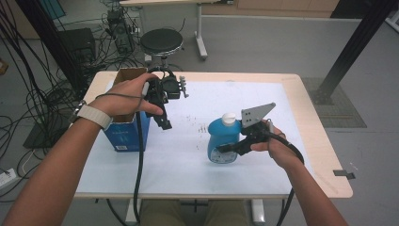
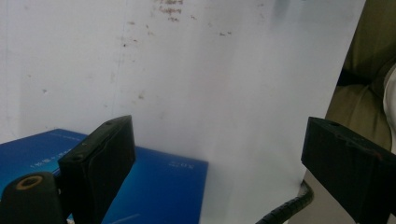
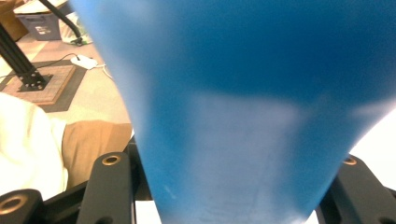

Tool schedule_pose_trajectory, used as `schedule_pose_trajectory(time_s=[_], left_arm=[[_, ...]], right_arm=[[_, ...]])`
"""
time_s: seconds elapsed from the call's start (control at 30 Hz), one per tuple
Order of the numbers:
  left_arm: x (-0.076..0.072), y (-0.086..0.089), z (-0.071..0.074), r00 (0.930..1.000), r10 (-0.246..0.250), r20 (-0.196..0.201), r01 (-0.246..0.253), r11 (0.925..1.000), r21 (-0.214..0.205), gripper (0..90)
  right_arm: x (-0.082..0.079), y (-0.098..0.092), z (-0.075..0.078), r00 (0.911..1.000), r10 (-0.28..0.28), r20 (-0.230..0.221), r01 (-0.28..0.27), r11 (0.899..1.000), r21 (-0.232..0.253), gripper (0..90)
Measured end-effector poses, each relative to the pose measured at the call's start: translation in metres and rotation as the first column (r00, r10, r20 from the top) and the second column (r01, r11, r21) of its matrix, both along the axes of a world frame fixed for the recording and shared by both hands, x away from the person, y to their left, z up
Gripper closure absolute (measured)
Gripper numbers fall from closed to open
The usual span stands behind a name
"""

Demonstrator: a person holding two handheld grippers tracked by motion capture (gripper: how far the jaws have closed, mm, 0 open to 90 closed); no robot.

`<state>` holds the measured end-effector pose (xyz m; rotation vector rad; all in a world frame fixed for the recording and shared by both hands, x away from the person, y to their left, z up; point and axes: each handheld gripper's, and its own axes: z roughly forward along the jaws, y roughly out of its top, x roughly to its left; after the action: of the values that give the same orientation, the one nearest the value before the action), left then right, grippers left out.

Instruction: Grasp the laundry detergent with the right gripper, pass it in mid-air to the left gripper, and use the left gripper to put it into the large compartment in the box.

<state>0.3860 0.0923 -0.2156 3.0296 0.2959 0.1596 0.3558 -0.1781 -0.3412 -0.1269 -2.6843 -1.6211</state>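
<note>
Right now the work looks to be at the carrying step: the right gripper (image 1: 225,149) has its jaws clenched on the lower body of a blue bottle (image 1: 223,139) with a white cap, which sits a little right of centre in the high view, over the white sheet on the counter (image 1: 310,136). In the right gripper view the bottle (image 3: 243,107) runs up through the middle of the frame, with a black jaw pressed against each side at the bottom edge. Whether its base touches the sheet cannot be told from these views.

The left gripper (image 1: 165,123) hangs at the upper left of the high view, jaws released and holding nothing, just beside an open blue cardboard box (image 1: 126,134) at the left of the sheet. In the left gripper view the wide-spread jaws frame bare white sheet, with a corner of the box (image 2: 159,186) at the lower left.

By the look of it, the bottle is bound for the box. The next move would call for bringing it leftward across the frame, clearing the box's rim, and lowering it through the open top while the free gripper steadies the carton.
</note>
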Motion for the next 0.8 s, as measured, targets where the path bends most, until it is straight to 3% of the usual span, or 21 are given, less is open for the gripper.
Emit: schedule_pose_trajectory(time_s=[0.23,0.8], left_arm=[[-0.014,-0.007,0.018,0.9990,-0.044,0.001,0.044,0.9988,0.021,9.2],[-0.037,-0.030,0.060,0.9948,-0.098,-0.028,0.100,0.9927,0.068,9.7]], right_arm=[[-0.003,0.012,0.019,0.9995,-0.016,-0.027,0.015,1.000,-0.014,43.4],[-0.009,0.043,0.053,0.9997,-0.022,0.006,0.022,0.999,-0.037,43.6]])
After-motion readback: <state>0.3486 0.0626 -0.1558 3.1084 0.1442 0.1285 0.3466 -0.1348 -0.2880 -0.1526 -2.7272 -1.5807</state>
